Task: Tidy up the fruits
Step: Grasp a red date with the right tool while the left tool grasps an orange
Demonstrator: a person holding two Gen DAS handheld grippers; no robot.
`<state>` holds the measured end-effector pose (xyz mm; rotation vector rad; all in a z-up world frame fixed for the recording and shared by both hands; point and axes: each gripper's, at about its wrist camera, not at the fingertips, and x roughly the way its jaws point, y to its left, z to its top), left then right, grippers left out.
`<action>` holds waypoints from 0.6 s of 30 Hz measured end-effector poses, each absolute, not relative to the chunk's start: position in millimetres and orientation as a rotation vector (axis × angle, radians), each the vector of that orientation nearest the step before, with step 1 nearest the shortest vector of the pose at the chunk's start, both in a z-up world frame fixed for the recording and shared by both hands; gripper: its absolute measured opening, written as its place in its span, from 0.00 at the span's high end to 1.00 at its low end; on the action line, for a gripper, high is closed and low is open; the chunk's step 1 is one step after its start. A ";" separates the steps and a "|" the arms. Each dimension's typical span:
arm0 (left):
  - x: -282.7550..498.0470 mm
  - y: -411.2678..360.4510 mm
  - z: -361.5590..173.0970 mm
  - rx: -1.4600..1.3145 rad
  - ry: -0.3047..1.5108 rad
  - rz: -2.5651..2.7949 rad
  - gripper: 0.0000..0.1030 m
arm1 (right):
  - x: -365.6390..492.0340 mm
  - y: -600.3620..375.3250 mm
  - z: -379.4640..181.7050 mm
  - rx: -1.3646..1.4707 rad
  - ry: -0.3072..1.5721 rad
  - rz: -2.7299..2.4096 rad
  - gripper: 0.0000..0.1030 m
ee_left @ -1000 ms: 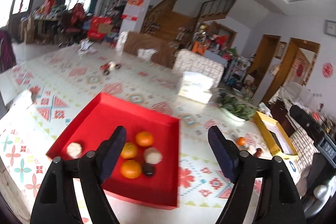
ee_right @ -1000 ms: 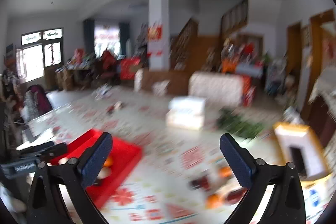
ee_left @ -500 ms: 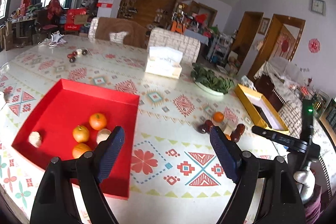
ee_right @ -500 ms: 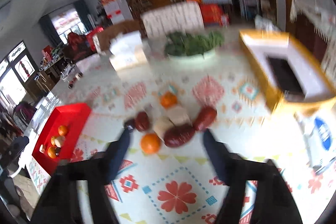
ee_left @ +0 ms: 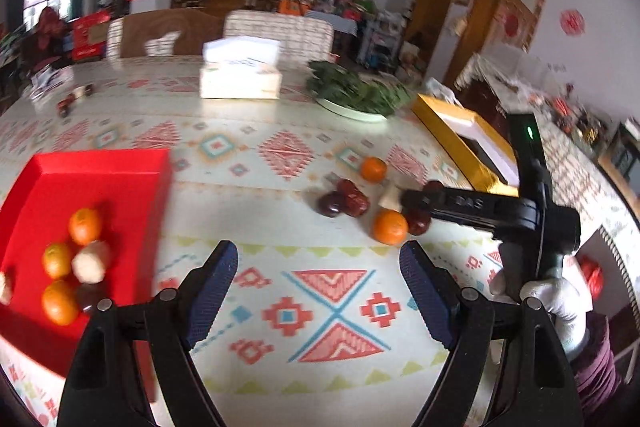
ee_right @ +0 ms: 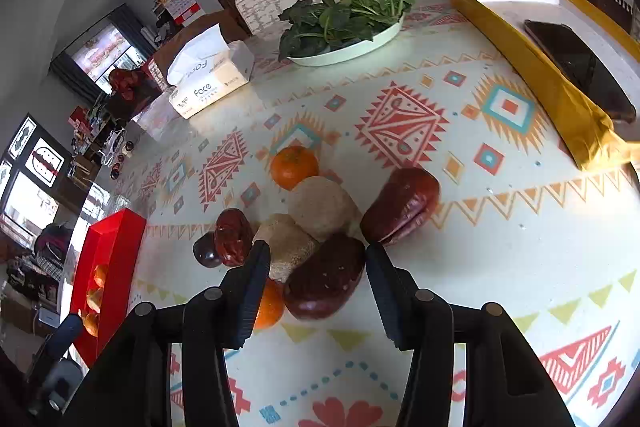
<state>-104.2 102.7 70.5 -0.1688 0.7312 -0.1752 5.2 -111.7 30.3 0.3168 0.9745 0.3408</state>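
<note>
A pile of loose fruit lies on the patterned tablecloth. In the right wrist view my right gripper [ee_right: 316,259] is open, its jaws on either side of a dark red fruit [ee_right: 324,277]. Around it lie a second dark red fruit [ee_right: 400,205], two beige fruits [ee_right: 320,207], an orange [ee_right: 294,165], a wrinkled red date [ee_right: 232,235] and an orange [ee_right: 270,305] partly hidden behind the left finger. The red tray [ee_left: 100,163] at left holds three oranges [ee_left: 84,225] and a beige fruit [ee_left: 92,261]. My left gripper [ee_left: 320,283] is open and empty above the cloth.
A tissue box [ee_right: 208,75] and a white plate of green leaves [ee_right: 344,19] stand at the back. A yellow box [ee_right: 552,83] with a black phone in it lies at the right. The right gripper's body [ee_left: 492,207] shows in the left wrist view over the pile.
My left gripper has swung right, away from the red tray, toward the table's middle. My right gripper has dropped down to the fruit pile and now straddles a dark red fruit.
</note>
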 end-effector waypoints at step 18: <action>-41.0 46.0 32.7 -0.071 0.868 -0.302 0.21 | -12.5 -114.6 20.5 0.256 1.001 0.461 0.67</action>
